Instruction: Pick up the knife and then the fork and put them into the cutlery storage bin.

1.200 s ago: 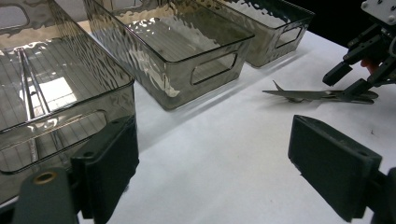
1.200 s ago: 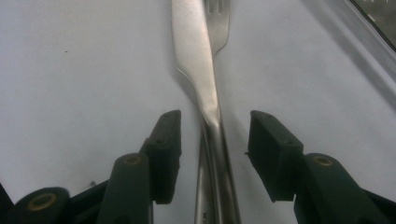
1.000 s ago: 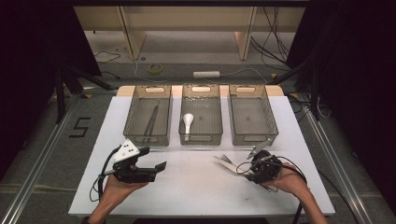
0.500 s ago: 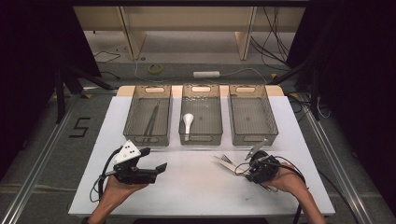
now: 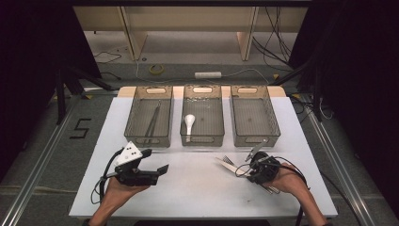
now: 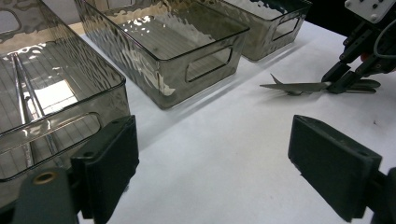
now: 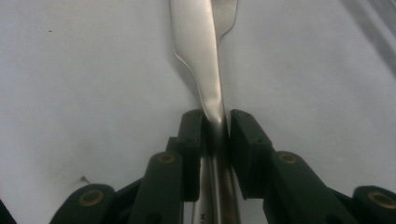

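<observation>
A metal knife [image 7: 198, 51] lies on the white table [image 5: 197, 188], just in front of the right-hand one of three smoky clear plastic bins, with a fork [image 7: 225, 16] lying against it. The right gripper [image 7: 215, 123] has its two black jaws on either side of the knife's handle where the blade begins; the jaws have just been closing, and in the right gripper view they appear to press the handle from both sides. From the high view the right gripper [image 5: 256, 165] sits low on the table, held by the person's right hand [image 5: 287, 181], close to the front corner of the right bin [image 5: 254, 117]. The middle bin [image 5: 202, 120] holds a white spoon [image 5: 188, 123]. The left bin [image 5: 149, 120] holds a pair of long thin metal sticks, perhaps chopsticks [image 5: 153, 123]. In front of the left bin, well apart from the knife, the left gripper [image 5: 153, 162] hovers over the table in the person's left hand [image 5: 120, 190], its jaws spread wide with nothing between them.
</observation>
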Demonstrator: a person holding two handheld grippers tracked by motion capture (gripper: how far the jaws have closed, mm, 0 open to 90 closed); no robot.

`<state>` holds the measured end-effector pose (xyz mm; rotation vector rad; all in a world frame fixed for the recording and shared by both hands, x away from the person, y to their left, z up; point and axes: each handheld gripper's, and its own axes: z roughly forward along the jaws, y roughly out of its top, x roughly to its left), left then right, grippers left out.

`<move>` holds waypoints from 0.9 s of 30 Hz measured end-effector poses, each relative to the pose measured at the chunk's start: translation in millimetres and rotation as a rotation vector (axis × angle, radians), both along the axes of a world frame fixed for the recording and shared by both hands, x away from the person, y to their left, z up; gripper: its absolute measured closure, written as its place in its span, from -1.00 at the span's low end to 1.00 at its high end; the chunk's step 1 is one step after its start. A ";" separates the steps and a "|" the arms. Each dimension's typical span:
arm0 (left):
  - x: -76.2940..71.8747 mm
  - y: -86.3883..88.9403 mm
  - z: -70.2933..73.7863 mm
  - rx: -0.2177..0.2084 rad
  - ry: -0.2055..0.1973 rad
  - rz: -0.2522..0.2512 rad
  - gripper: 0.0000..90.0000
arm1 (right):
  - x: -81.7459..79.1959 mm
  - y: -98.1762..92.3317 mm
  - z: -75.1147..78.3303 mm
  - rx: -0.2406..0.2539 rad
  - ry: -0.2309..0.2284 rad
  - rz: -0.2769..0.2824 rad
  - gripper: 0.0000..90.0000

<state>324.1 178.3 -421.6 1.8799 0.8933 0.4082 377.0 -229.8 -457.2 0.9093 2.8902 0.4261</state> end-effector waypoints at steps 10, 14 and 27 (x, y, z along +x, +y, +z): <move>-0.2 -0.2 -0.1 0.000 0.001 0.000 -0.65 | -2.1 4.4 1.5 -0.027 -0.016 0.045 0.78; -0.2 0.0 -0.1 -0.001 0.001 -0.001 -0.65 | -2.9 5.7 2.5 -0.035 -0.019 0.047 0.79; -0.4 0.3 0.3 0.002 -0.001 -0.001 -0.65 | -6.2 3.7 14.1 -0.010 -0.046 0.054 0.80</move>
